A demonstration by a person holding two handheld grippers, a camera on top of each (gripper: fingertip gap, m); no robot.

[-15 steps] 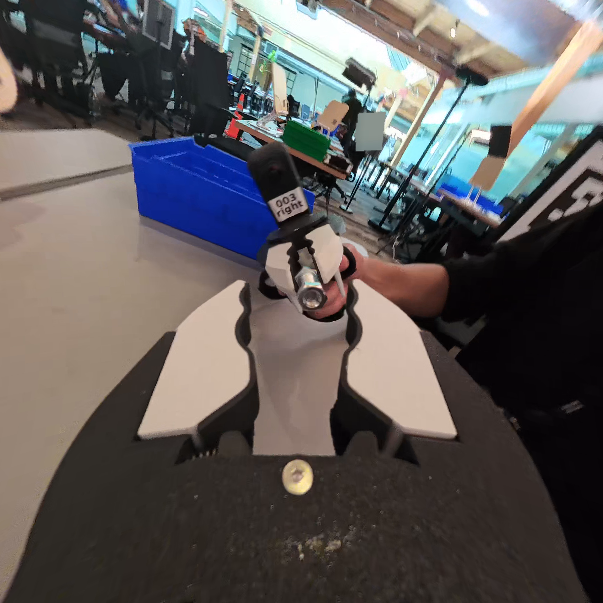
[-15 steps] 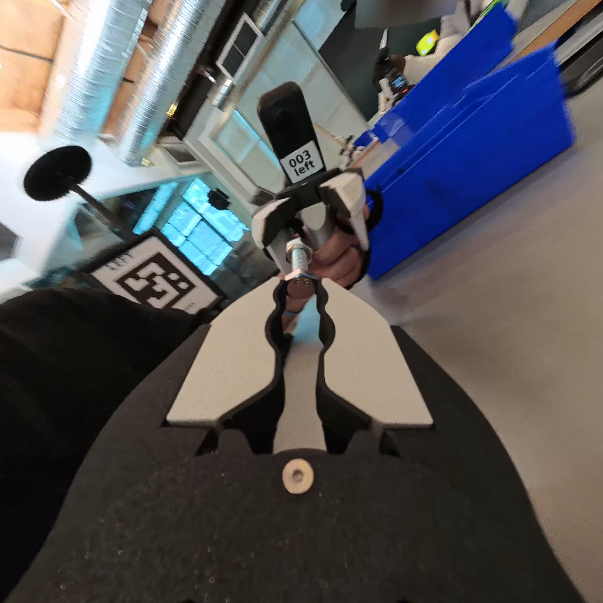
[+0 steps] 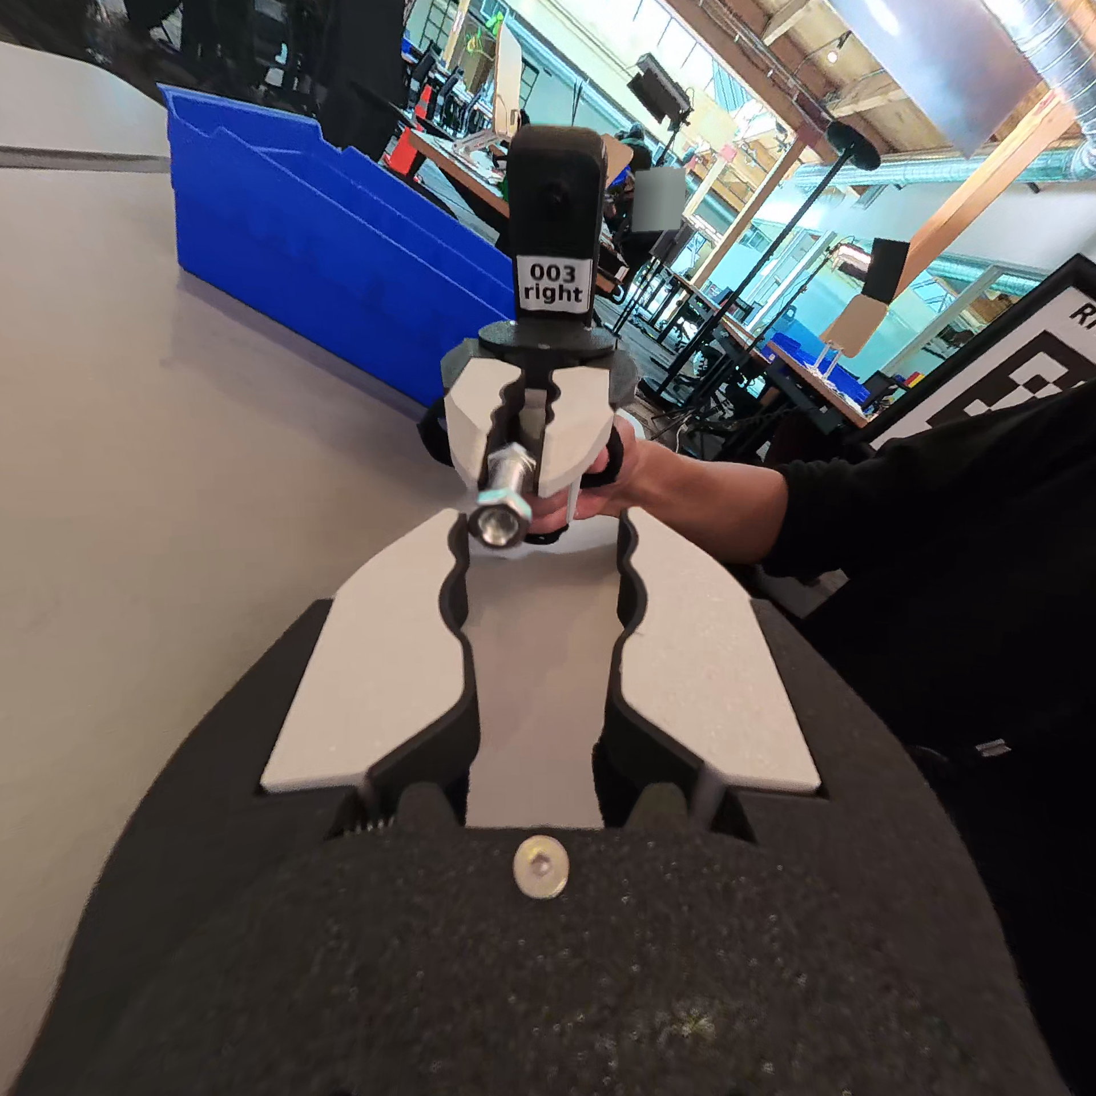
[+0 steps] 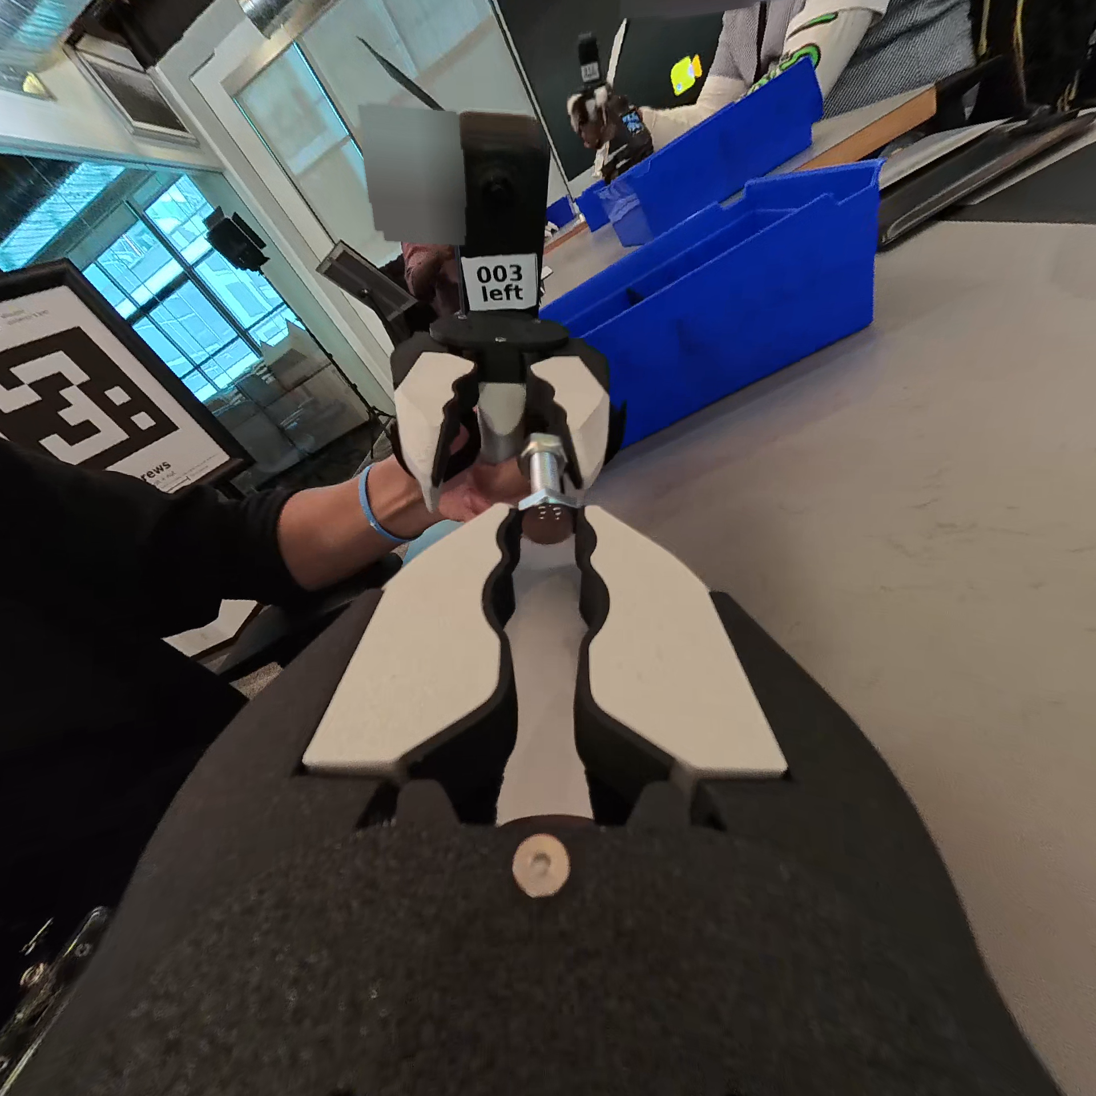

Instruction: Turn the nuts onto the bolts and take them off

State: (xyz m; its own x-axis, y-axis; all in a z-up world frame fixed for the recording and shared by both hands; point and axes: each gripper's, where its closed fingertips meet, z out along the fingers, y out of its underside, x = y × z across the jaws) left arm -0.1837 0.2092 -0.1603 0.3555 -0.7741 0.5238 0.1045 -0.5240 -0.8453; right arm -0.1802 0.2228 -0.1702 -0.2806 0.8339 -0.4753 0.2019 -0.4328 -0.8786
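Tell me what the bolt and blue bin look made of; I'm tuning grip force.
Bolt: bright metal, probably plated steel, judging by its mirror-like glints. Blue bin: moulded plastic, seemingly; smooth semi-gloss, uniform colour, thin walls.

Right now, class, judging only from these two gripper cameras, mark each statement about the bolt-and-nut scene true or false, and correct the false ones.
1. The right gripper is clamped on the bolt. True.
2. The left gripper is shut tight on the nut. False: its jaws stand wide open.
3. The nut sits on the bolt's threaded end. True.
4. The bin on the table is red. False: it is blue.
5. The bolt lies flat on the table. False: it is held up in the air, pointing at the left gripper.
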